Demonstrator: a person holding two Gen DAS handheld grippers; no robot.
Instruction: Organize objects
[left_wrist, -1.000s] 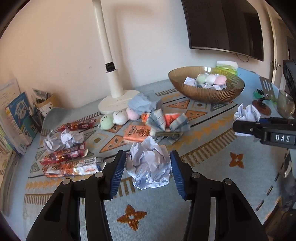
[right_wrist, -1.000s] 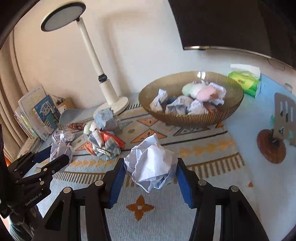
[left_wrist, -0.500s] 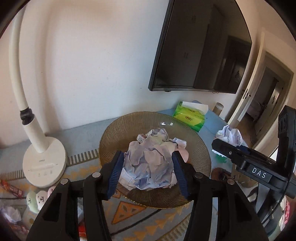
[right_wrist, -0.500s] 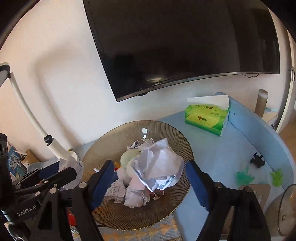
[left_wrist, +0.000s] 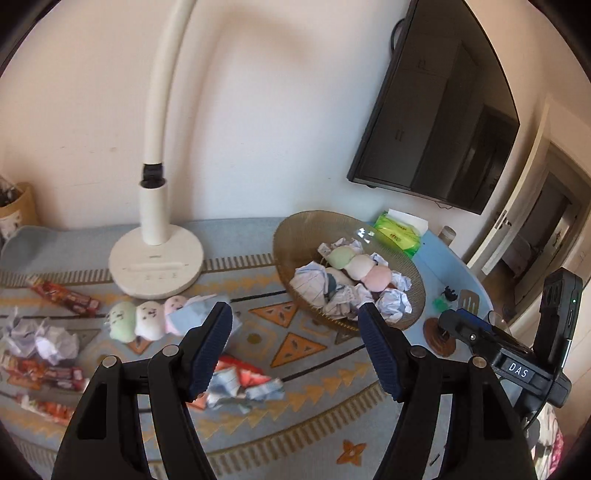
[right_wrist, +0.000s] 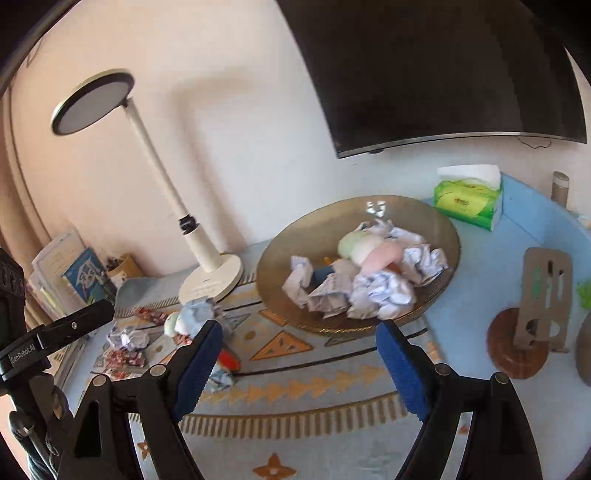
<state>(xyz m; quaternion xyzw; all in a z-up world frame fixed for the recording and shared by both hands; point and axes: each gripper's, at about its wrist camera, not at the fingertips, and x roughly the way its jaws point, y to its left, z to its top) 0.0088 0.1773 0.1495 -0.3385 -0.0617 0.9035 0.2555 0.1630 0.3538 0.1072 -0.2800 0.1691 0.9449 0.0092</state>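
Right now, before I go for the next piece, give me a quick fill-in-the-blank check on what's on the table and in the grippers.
1. The crumpled paper balls lie in the brown ____.
2. Between the fingers of the opening left gripper there is ____.
3. The tissue box behind the bowl is ____ in colour.
4. The three-coloured plush toy on the mat lies in front of the white ____.

Missing words: bowl; nothing; green; lamp

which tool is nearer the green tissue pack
Right, as far as the views show. The right tool sits in front of the bowl on the green tissue pack's side; the left tool is further toward the lamp.
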